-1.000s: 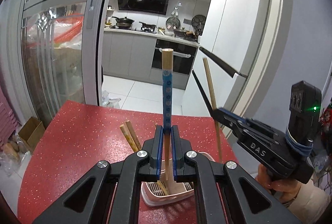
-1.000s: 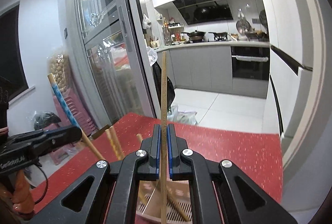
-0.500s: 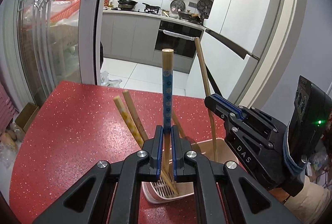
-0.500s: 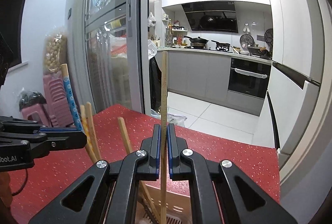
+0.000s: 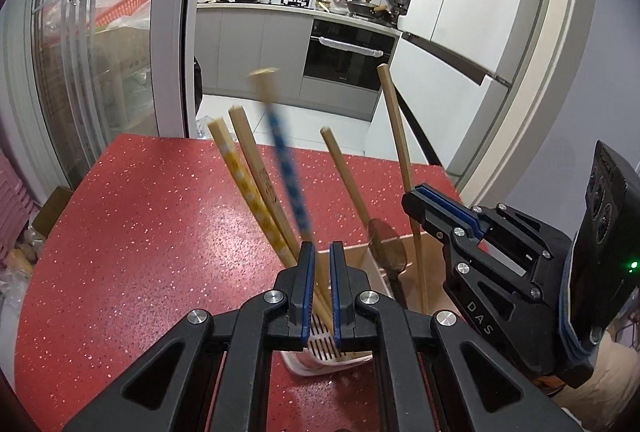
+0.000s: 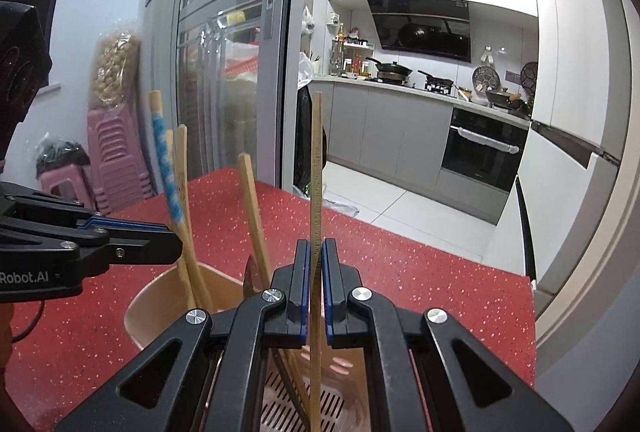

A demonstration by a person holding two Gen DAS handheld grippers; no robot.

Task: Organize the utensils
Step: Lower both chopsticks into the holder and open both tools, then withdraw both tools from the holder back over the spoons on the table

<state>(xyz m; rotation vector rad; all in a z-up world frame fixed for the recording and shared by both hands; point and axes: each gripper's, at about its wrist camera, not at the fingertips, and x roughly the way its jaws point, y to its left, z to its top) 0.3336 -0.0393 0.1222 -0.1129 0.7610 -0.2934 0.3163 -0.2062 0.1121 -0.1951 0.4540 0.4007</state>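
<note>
A red speckled table (image 5: 132, 232) fills the lower part of both my views, and the kitchen with its dark oven (image 5: 348, 54) stands beyond it. On the table, right under my fingers, sits a beige utensil holder (image 6: 160, 296) with a slotted floor; in my left view only its rim (image 5: 404, 244) and a patch of the slotted bottom show past my hardware.

My right gripper (image 6: 316, 292) hangs over the holder with its fingers pressed almost together on a thin plain wooden chopstick (image 6: 316, 168), which stands upright between the blue pads and runs down into the holder below. From my left view the same stick (image 5: 396, 132) rises out of that gripper's tip, leaning a little away.

My left gripper (image 5: 319, 292) is just above the holder's near edge, fingers parted by a narrow gap and gripping nothing. The blue-patterned chopstick (image 5: 286, 168) leans up and to the left from just ahead of that gap, blurred, free of my pads; its lower end goes down into the holder.

Beside it in the holder lean a yellow-patterned chopstick (image 5: 250, 192), a plain one with dark printing (image 5: 260, 176) touching it, and a wooden spoon (image 5: 386, 248) with its bowl at the rim and its handle tilted back.
</note>
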